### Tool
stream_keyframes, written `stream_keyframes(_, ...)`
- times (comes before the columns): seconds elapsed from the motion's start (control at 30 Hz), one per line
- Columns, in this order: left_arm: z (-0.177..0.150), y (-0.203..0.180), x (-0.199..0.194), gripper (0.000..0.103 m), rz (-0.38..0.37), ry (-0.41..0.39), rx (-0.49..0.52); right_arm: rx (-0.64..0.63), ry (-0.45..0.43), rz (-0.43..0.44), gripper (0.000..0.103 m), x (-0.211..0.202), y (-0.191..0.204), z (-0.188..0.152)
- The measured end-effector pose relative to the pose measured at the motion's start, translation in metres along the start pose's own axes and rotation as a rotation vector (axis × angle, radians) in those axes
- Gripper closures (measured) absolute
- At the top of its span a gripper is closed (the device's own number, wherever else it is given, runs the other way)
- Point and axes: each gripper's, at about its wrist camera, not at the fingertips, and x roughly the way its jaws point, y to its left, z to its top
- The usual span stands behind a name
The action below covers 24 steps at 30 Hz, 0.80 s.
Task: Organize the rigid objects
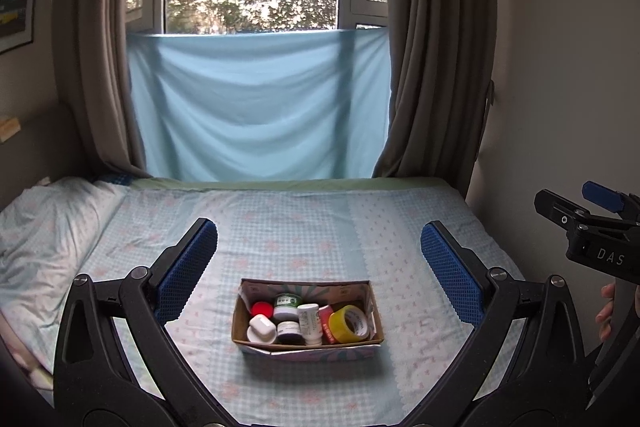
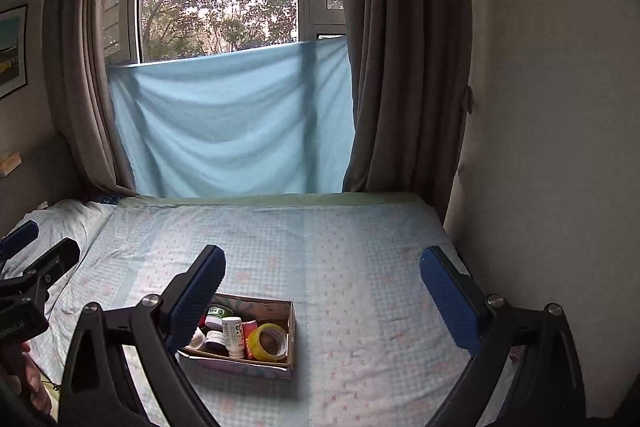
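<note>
Left tongs [image 1: 319, 247] & right tongs [image 2: 322, 275]: both spread wide, gripping nothing, above the bed [image 1: 280, 227].
All items visible sit in the cardboard box [image 1: 307, 343] mid-bed, so I judge sorting approx. done. Left view shows red cap [image 1: 261, 308]; right view hides it behind a finger.

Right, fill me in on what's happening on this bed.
A person holds a hand-held gripper in each hand above the bed. Both the left hand-held gripper and right hand-held gripper are open and empty. The cardboard box already holds small bottles, jars and a yellow tape roll. Nothing is being gripped.
</note>
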Motion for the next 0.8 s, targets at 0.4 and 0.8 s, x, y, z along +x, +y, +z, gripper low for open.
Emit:
stream_keyframes(0.4,-0.006,-0.019,-0.015,0.001,0.042,-0.015,0.011,-0.002,-0.003,0.026,0.006,-0.004,-0.01,-0.005)
stream_keyframes(0.8,-0.007,-0.025,-0.023,0.001,0.07,-0.024,0.007,-0.01,-0.01,0.05,0.006,-0.008,-0.015,-0.007)
